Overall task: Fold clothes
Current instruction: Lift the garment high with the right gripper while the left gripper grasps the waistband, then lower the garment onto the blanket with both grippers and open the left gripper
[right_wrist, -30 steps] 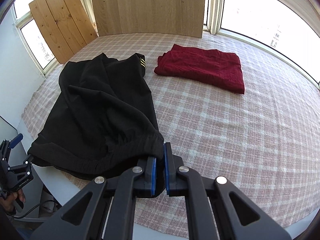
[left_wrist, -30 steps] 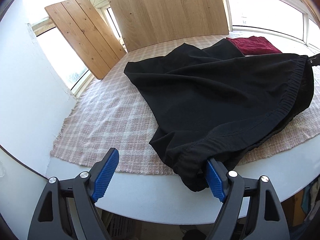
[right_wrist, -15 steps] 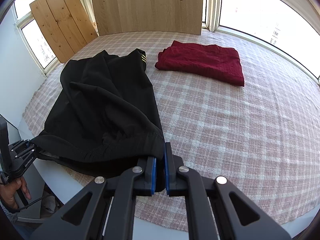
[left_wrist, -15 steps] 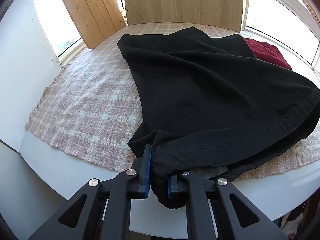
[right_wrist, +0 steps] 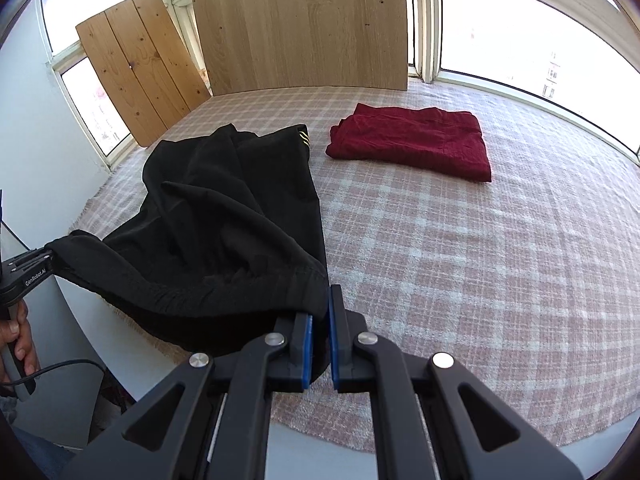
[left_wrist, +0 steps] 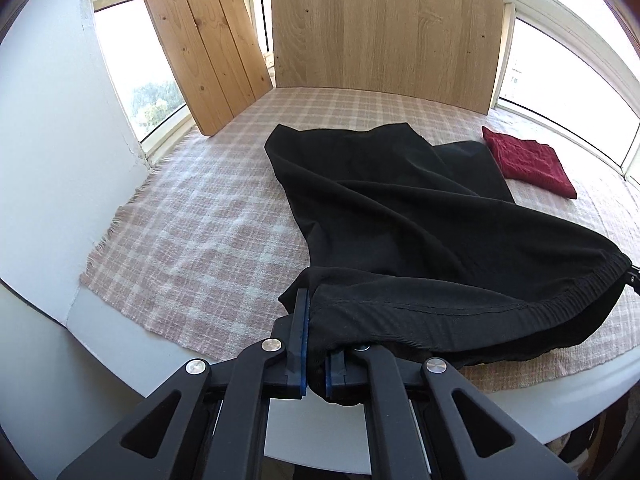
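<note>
The black garment (left_wrist: pixel 400 232) is held by its elastic waistband at both ends, the band stretched between the two tongs over the near edge of the worktop (left_wrist: pixel 120 344). The left tongs (left_wrist: pixel 316 364) are closed on one end of the waistband, with a fold of black fabric pinched between the blue pads (left_wrist: pixel 303 344). The right tongs (right_wrist: pixel 319 350) are likewise clamped on the other end. The rest of the garment (its far hem bearing small yellow stripes (right_wrist: pixel 304 136)) is spread away from the tongs across the pink checked cloth (right_wrist: pixel 460 264) that covers the worktop. A folded dark red garment (right_wrist: pixel 412 142) lies farther back on the cloth, apart from the black one. Two wooden boards (right_wrist: pixel 304 24) are leaned against the windows (right_wrist: pixel 520 20) behind. Part of a hand (right_wrist: pixel 18 344) is seen at the left edge of the right wrist view.
</note>
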`<state>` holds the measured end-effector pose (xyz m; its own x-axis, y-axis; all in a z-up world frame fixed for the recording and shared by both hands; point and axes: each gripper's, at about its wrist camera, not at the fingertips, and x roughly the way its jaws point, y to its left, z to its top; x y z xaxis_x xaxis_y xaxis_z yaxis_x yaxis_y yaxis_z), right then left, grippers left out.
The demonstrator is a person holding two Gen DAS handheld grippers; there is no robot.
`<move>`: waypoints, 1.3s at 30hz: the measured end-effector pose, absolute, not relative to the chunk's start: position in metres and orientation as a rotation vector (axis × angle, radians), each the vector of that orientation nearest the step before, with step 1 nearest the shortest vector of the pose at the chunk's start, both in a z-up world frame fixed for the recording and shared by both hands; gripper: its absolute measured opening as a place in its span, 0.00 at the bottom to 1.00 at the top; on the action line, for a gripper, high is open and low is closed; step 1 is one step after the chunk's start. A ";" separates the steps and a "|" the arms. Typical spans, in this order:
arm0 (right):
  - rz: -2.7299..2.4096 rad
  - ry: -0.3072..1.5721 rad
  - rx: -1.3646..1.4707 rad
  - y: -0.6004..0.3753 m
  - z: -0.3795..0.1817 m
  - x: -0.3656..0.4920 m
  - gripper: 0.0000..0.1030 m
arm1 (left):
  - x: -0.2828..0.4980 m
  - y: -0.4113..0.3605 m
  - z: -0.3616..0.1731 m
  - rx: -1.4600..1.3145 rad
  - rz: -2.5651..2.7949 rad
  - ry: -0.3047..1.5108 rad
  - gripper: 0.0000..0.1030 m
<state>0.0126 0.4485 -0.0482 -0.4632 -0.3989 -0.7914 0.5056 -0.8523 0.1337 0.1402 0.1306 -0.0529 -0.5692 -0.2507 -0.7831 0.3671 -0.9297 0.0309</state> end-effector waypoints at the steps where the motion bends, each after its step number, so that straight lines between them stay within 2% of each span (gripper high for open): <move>1: -2.302 0.170 1.197 0.447 -0.044 0.020 0.06 | 0.147 0.124 -0.039 1.185 -2.510 0.186 0.04; 6: -2.258 0.195 1.216 0.415 -0.031 0.054 0.06 | 0.171 0.080 0.029 1.031 -2.563 0.149 0.04; 10: -2.255 0.192 1.140 0.368 -0.006 0.070 0.06 | 0.172 0.037 0.056 0.954 -2.578 0.098 0.04; 17: -2.243 0.048 1.156 0.335 0.004 0.039 0.06 | 0.135 -0.024 0.056 0.994 -2.627 0.297 0.04; 22: -2.361 0.131 0.914 0.321 0.073 -0.020 0.06 | 0.068 -0.035 0.087 0.880 -2.741 0.257 0.03; 25: -2.435 0.169 0.775 0.318 0.125 -0.065 0.06 | 0.027 -0.042 0.123 0.795 -2.812 0.248 0.03; 30: -2.543 0.261 0.530 0.317 0.233 -0.120 0.06 | -0.030 -0.041 0.217 0.568 -2.908 0.197 0.04; 33: -2.584 0.245 0.378 0.323 0.295 -0.125 0.06 | -0.031 -0.035 0.273 0.377 -2.940 0.158 0.04; 36: -2.588 0.256 0.294 0.328 0.317 -0.113 0.06 | -0.014 -0.032 0.292 0.268 -2.938 0.140 0.05; 39: -2.565 0.281 0.342 0.329 0.297 -0.109 0.06 | -0.005 -0.030 0.268 0.331 -2.921 0.124 0.07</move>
